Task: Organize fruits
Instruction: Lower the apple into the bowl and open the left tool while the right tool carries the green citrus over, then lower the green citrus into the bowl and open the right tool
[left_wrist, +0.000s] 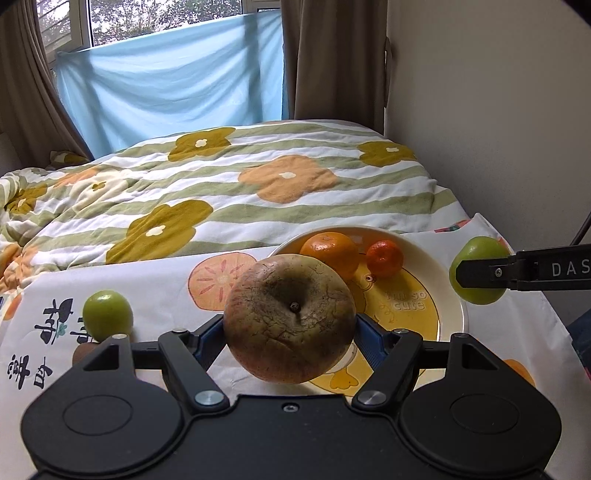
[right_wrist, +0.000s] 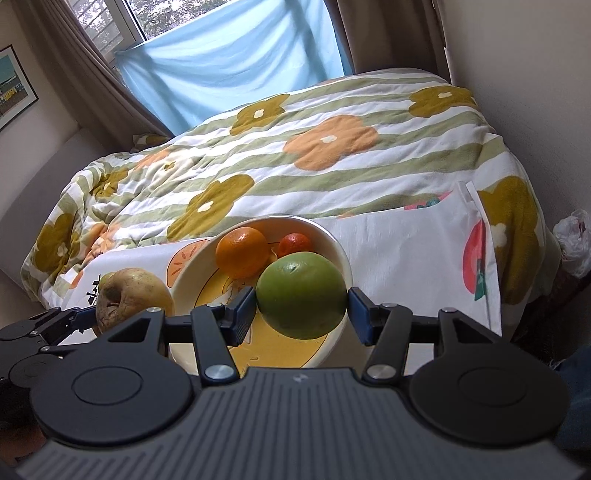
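Note:
My left gripper (left_wrist: 290, 332) is shut on a large brownish apple (left_wrist: 290, 319) and holds it above the cloth, just left of the white and yellow bowl (left_wrist: 452, 295). My right gripper (right_wrist: 301, 308) is shut on a green fruit (right_wrist: 301, 295) and holds it over the bowl's right rim (right_wrist: 341, 254). The bowl holds a large orange (left_wrist: 330, 253) and a small tangerine (left_wrist: 384, 258). Another green fruit (left_wrist: 107, 314) lies on the cloth at the left. The right gripper with its green fruit (left_wrist: 480, 269) also shows in the left wrist view, and the apple (right_wrist: 129, 295) in the right wrist view.
The bowl stands on a white printed cloth (left_wrist: 155, 295) at the foot of a bed with a flowered quilt (left_wrist: 240, 177). A wall (left_wrist: 498, 110) runs along the right. A white plastic bag (right_wrist: 574, 243) lies at the far right.

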